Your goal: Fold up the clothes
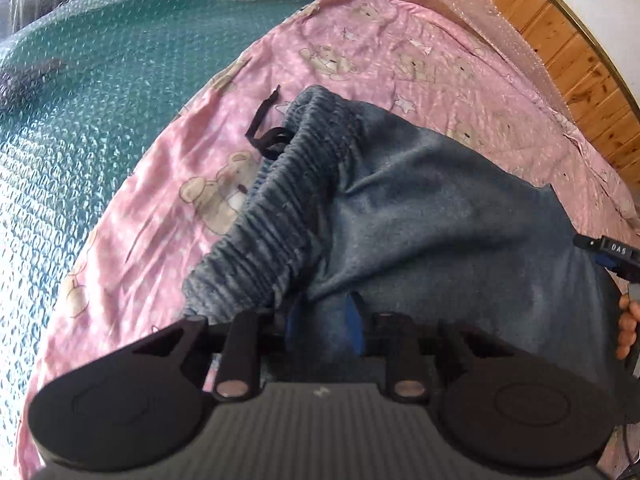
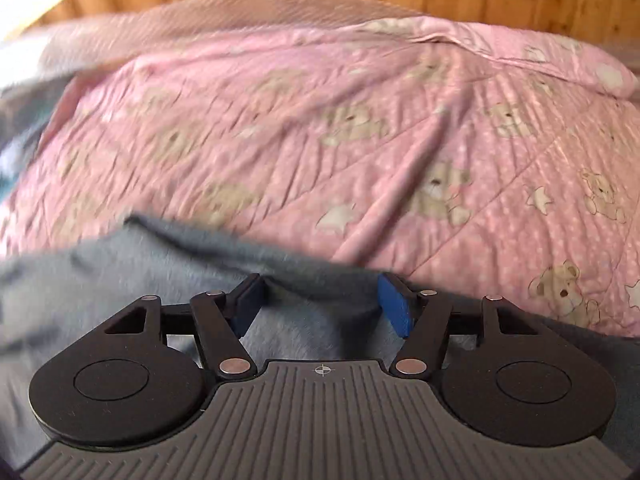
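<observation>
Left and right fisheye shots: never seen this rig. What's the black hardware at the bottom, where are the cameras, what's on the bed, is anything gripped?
No robot arm here: a person carries a handheld two-finger gripper in each hand, with a fisheye camera on each looking forward along the fingers. The black discs and linkages at the bottom are the gripper's own body. In the left wrist view, the left gripper is closed on a fold of the grey sweatpants, whose ribbed waistband and black drawstring lie on the pink teddy-bear bedsheet. In the blurred right wrist view, the right gripper is open over the same grey fabric, gripping nothing. Bubble wrap covers the area beyond the sheet.
</observation>
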`<state>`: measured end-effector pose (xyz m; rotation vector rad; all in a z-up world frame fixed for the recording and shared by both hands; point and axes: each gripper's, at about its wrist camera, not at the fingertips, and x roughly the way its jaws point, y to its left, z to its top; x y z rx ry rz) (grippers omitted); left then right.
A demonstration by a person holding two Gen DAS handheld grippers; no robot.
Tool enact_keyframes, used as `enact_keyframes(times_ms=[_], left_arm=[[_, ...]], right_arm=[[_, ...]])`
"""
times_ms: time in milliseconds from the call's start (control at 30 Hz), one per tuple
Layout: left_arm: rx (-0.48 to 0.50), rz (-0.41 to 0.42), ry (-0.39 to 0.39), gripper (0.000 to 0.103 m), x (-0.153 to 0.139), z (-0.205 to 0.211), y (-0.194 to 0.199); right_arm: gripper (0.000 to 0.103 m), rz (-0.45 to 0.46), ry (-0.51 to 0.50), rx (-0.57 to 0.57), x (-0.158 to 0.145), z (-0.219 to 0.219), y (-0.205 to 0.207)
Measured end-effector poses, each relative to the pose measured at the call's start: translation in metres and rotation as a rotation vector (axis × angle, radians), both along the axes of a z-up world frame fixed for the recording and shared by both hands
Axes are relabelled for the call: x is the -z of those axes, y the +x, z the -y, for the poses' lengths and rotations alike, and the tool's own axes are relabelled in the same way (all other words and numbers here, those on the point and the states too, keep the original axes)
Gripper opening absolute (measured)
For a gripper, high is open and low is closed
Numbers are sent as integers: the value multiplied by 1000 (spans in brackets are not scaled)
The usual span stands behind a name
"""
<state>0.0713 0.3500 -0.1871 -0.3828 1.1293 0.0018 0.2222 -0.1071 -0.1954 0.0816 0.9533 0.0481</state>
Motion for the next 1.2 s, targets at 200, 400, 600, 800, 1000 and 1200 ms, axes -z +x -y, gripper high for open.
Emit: enact_keyframes(times_ms=[200,400,600,800,1000,1200], left_arm=[[83,40,-42,37,-34,43,-4],[269,-11,-113,41,-4,133,-1],[363,-14,37,41,4,155,-25],[335,-24,15,40,-15,193,-14],[409,-36,-2,42,-10,276,5],[433,-119,83,44,3,307,-6]], right_arm=[[56,-5,5,59,2,20,-35],[56,-11,10,118,3,40,-69],[55,36,31,182,-6,87,-56],[61,62,33,200,-33,141,-119],[58,-4,-36,309,2,251,-129],[61,47,27,283,-31,342,-143]])
